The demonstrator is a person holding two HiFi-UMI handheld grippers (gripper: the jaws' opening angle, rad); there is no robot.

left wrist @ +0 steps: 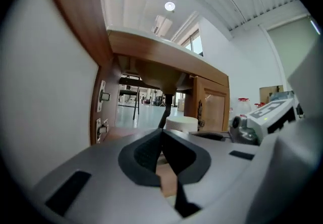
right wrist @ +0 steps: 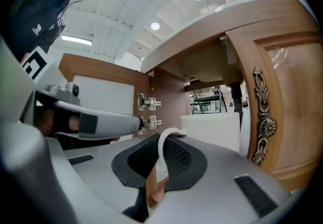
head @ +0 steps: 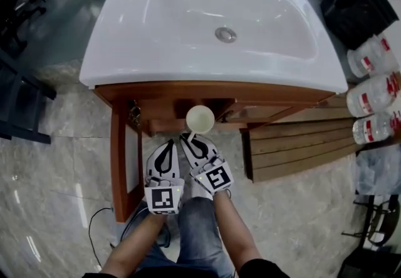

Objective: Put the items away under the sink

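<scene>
Seen from above, the white sink (head: pixel 207 20) covers most of the wooden cabinet (head: pixel 188 92) under it, so the inside of the cabinet is hard to see. The white cup (head: pixel 200 119) shows nothing inside and is at the open front of the cabinet. The right gripper (head: pixel 190 139) pinches its handle (right wrist: pixel 161 152), while the left gripper (head: pixel 168 145), just beside it on the left, has its jaws together with nothing between them.

White mug (head: pixel 200 119), white sink (head: pixel 125 32), reddish-brown wooden cabinet (head: pixel 119 145), grey marbled floor (head: pixel 56 176).
</scene>
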